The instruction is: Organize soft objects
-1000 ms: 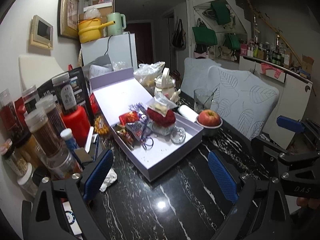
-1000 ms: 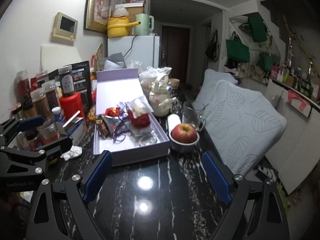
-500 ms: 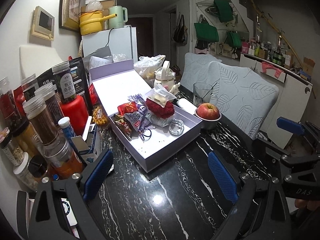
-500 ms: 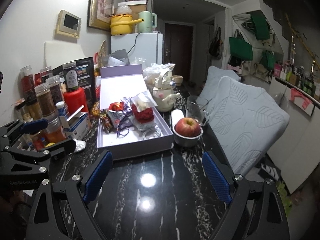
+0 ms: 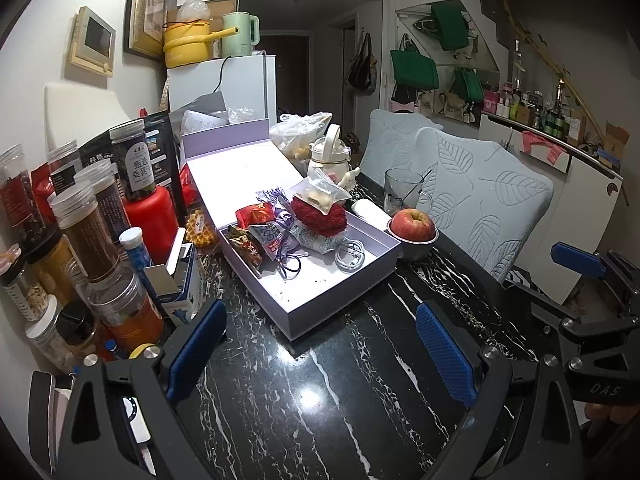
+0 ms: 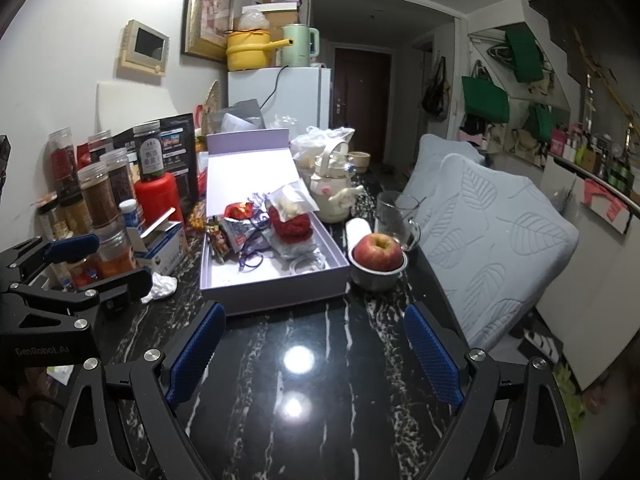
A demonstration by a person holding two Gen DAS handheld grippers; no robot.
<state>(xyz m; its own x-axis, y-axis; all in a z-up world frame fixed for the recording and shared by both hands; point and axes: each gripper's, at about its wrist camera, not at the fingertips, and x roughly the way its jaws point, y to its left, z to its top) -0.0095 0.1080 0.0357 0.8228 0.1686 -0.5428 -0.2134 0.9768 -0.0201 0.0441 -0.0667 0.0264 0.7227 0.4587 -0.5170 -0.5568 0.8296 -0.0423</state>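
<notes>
black marble table, both claws spread wide & empty: left claw, right claw, lilac box ahead

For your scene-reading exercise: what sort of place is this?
Probably a home's dining area: a white fridge with a kettle on top, a marble-patterned table and an apple in a bowl.
</notes>
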